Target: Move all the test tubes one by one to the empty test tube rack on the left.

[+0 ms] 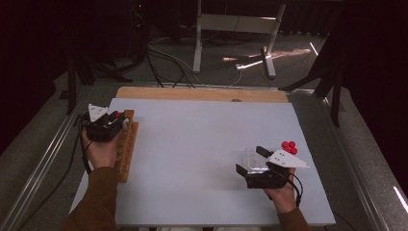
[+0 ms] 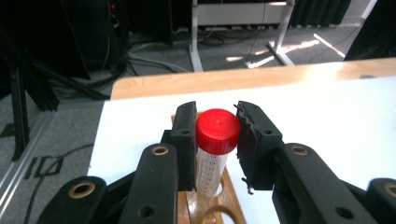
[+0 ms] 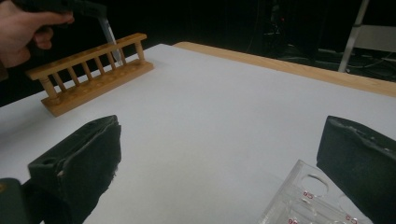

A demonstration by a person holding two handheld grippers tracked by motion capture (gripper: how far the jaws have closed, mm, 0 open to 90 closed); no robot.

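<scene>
From the high view, a person's left tongs (image 1: 117, 120) hover over a wooden tube rack (image 1: 126, 144) at the counter's (image 1: 202, 144) left edge, while the right tongs (image 1: 250, 161) rest beside a clear plastic rack (image 1: 256, 160) and 3 red caps (image 1: 289, 147). In the left gripper view, these tongs (image 2: 217, 130) clamp a red-capped tube (image 2: 215, 144) upright, probably to drop it into a rack hole (image 2: 219, 215). In the right gripper view, the right tongs (image 3: 224, 158) stand wide and empty, 1 jaw beside the clear plastic rack (image 3: 308, 200), with the wooden rack (image 3: 93, 74) far off.
</scene>
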